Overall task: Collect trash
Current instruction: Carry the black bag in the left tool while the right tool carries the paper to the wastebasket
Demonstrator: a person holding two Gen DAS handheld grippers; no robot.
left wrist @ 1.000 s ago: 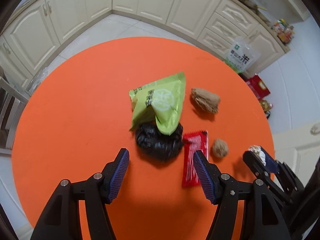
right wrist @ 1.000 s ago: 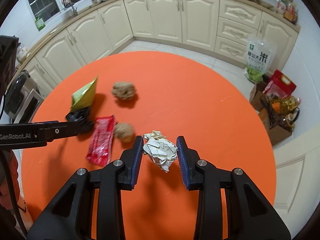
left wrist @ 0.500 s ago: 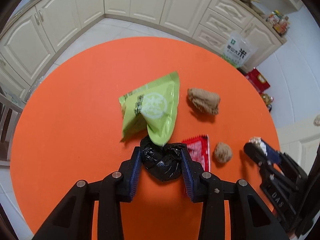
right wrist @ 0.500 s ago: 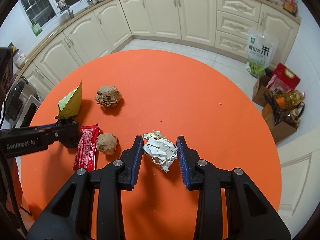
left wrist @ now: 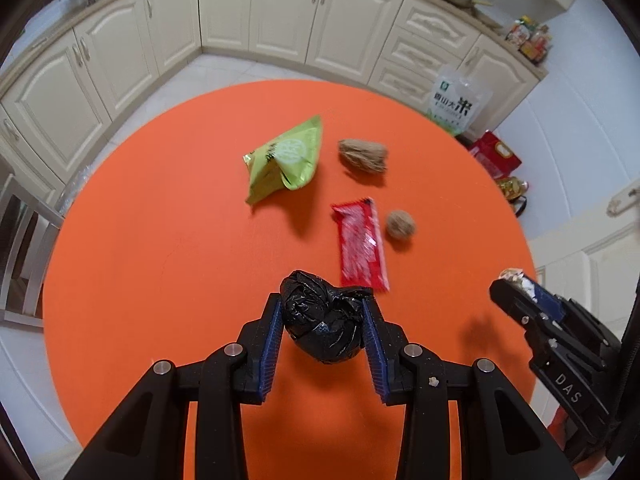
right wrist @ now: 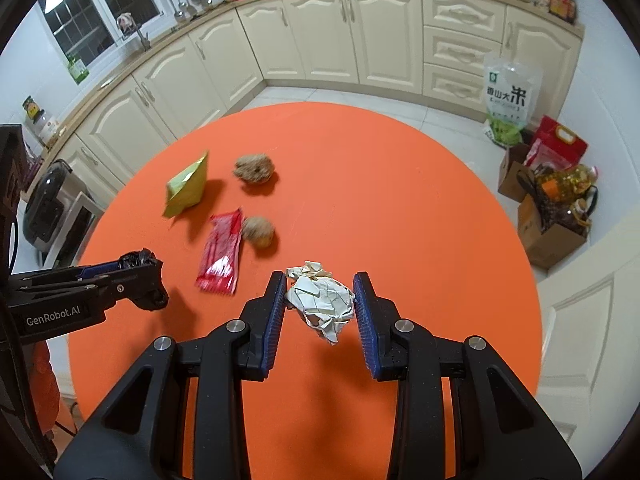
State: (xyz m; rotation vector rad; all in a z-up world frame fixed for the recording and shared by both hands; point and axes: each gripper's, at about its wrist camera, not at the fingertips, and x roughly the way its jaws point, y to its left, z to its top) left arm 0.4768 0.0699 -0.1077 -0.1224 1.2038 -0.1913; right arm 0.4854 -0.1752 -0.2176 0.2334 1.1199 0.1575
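My left gripper (left wrist: 322, 312) is shut on a crumpled black plastic bag (left wrist: 322, 326) and holds it above the round orange table (left wrist: 160, 260). My right gripper (right wrist: 320, 292) is shut on a crumpled white paper ball (right wrist: 322, 300), also above the table. On the table lie a green snack packet (left wrist: 284, 158), a red wrapper (left wrist: 360, 244), a large brown paper wad (left wrist: 363, 155) and a small brown wad (left wrist: 400, 224). The left gripper with the black bag shows at the left of the right wrist view (right wrist: 140, 268).
Cream kitchen cabinets (right wrist: 320, 36) ring the far side. A rice bag (right wrist: 510, 100), red bags and cardboard boxes (right wrist: 552, 216) stand on the floor to the right. A chair (left wrist: 20, 240) stands left of the table.
My left gripper closed on the black bag, lifted it and drew it back from under the green packet. The right gripper kept hold of the white paper ball.
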